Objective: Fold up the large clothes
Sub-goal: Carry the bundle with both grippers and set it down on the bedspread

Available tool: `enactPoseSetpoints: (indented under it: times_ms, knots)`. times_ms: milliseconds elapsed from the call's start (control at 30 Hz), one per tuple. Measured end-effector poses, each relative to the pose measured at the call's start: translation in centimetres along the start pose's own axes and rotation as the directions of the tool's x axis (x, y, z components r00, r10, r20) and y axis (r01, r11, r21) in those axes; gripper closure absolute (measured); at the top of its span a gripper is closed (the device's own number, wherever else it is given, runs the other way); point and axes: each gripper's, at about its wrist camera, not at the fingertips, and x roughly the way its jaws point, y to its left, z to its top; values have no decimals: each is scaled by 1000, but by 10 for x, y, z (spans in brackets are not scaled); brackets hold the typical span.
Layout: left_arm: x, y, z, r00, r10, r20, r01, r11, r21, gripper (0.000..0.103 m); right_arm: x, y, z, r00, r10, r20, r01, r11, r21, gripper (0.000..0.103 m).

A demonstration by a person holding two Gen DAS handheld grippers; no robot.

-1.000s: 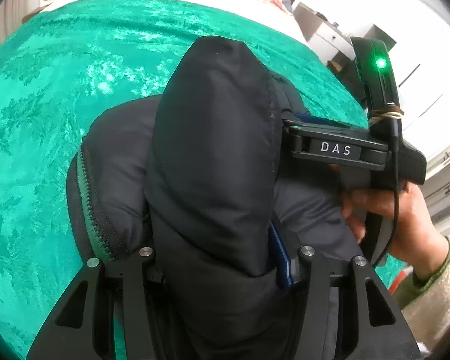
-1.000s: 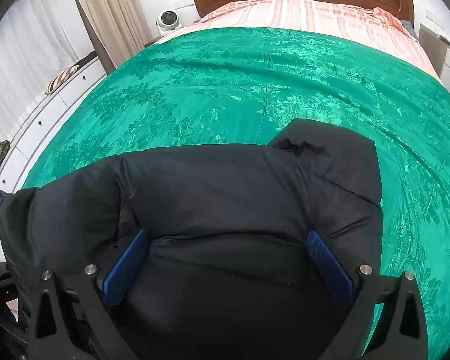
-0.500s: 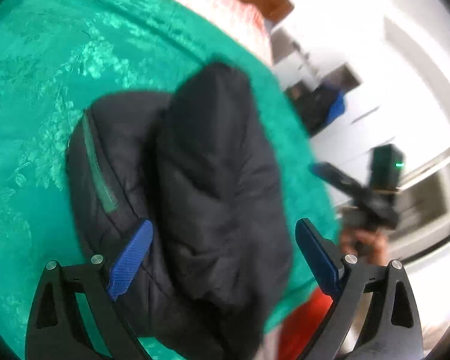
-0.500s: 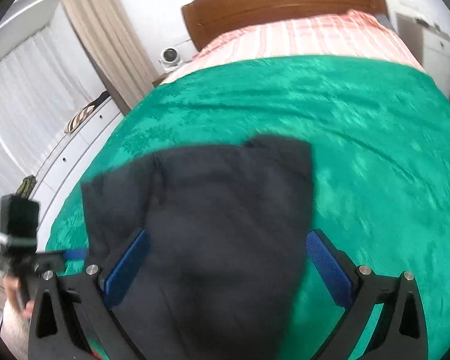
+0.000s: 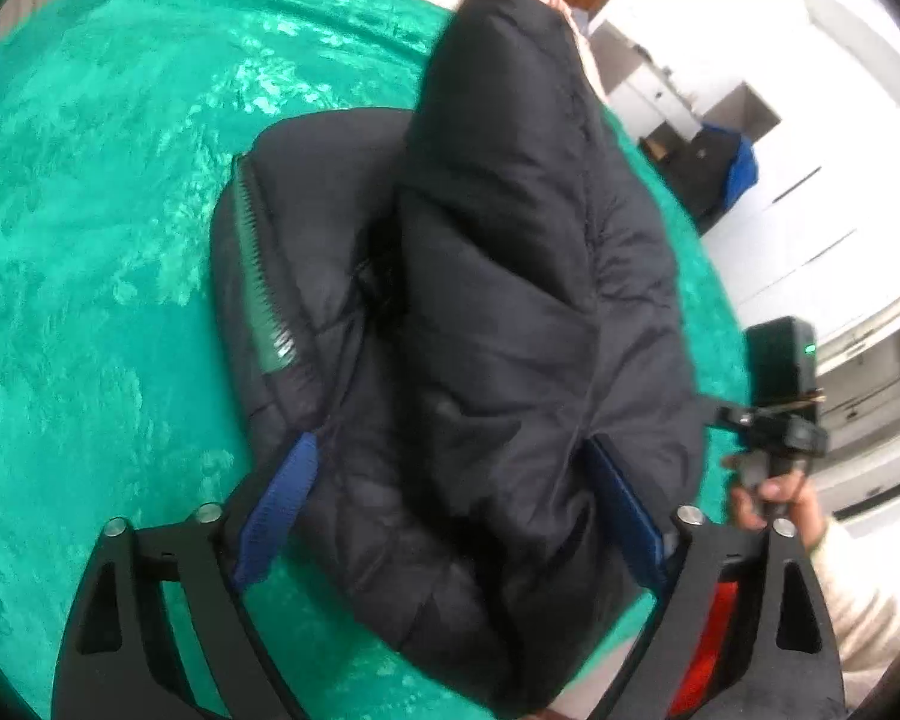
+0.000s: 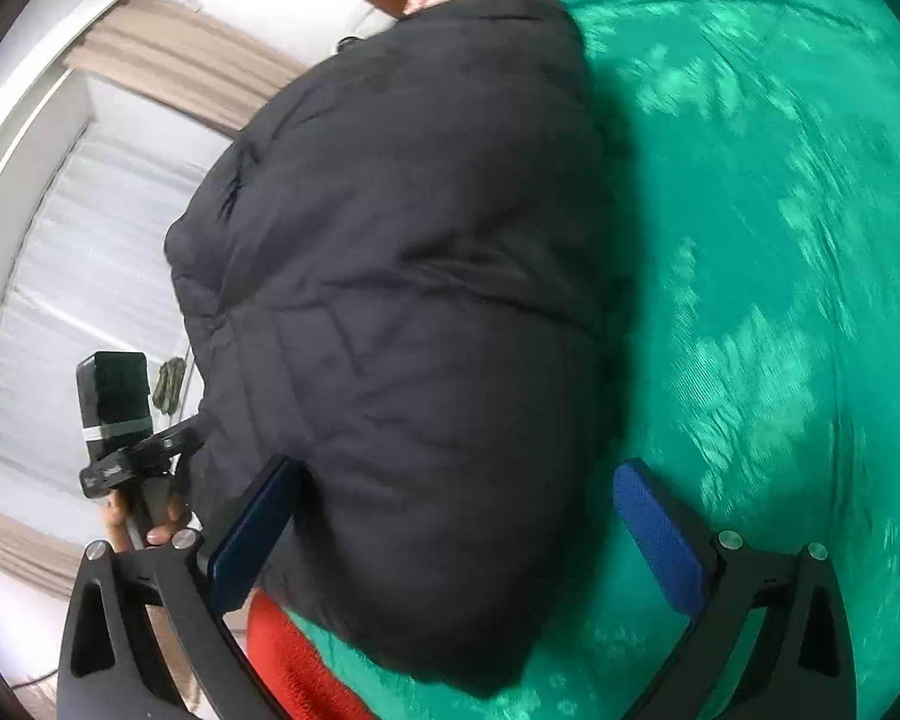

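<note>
Now your left gripper (image 5: 450, 516) stands wide open: its jaws have just been opening, and the black jacket (image 5: 510, 312) lies between the blue pads (image 5: 279, 510) without being pinched. A second ago those pads were squeezed onto a thick fold of it, so you have let the fold go. The jacket sits as a puffy folded bundle on the green bedspread (image 5: 90, 180), filling the centre of the left view, with its zipper (image 5: 258, 276) showing along the left edge of the bundle. That suggests this fold is laid down and staying put, though a padded jacket like this may spring back up.

Your right gripper (image 6: 456, 540) is open too, its pads spread with nothing clamped; the jacket reaches in from the left pad toward the middle, and the right pad (image 6: 660, 534) hangs over bare bedspread. Compared with a second ago, the right view has swung round: then the headboard ran across the top and the jacket lay low in frame, now the jacket fills centre left and the curtains (image 6: 168, 66) show at upper left. In the left view your right hand (image 5: 774, 492) has drawn away from the jacket to the right edge of the frame.

Next I would judge whether the bundle needs pressing flat or one more fold.
</note>
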Motion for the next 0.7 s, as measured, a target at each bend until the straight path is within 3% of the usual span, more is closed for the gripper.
enactPoseSetpoints:
  times_ms: [167,300,433,500,533,567,600,633,700]
  knots:
    - [28,34,-11,997,-49,-63,43,995,-86,0,17,5,5,1000,-10,-28,10,1000,-22,0]
    - [61,68,-25,969,-236,-68,209,937,-279,0,31,0,11,998,4,-64,-6,1000,-27,0]
    - [72,48,-19,985,-162,-54,146,962,-231,0,63,-7,25,996,55,-70,-55,998,4,0]
    - [73,37,-14,989,-136,-64,122,974,-190,3,74,11,29,998,-42,-49,36,993,-111,2]
    - [72,30,-13,990,-125,-62,113,980,-164,22,74,25,28,995,-102,-19,97,976,-193,3]
    - [64,19,-13,992,-117,-45,110,984,-142,28,72,51,21,983,-181,41,185,926,-328,8]
    - [58,12,-13,995,-96,-33,91,988,-123,37,70,65,15,975,-209,79,224,890,-398,12]
    - [51,4,-13,997,-78,-18,75,992,-98,45,67,79,7,965,-231,125,262,849,-460,14]
    - [33,-12,-15,998,-65,19,66,996,-59,51,56,107,-10,944,-232,237,327,761,-560,19]
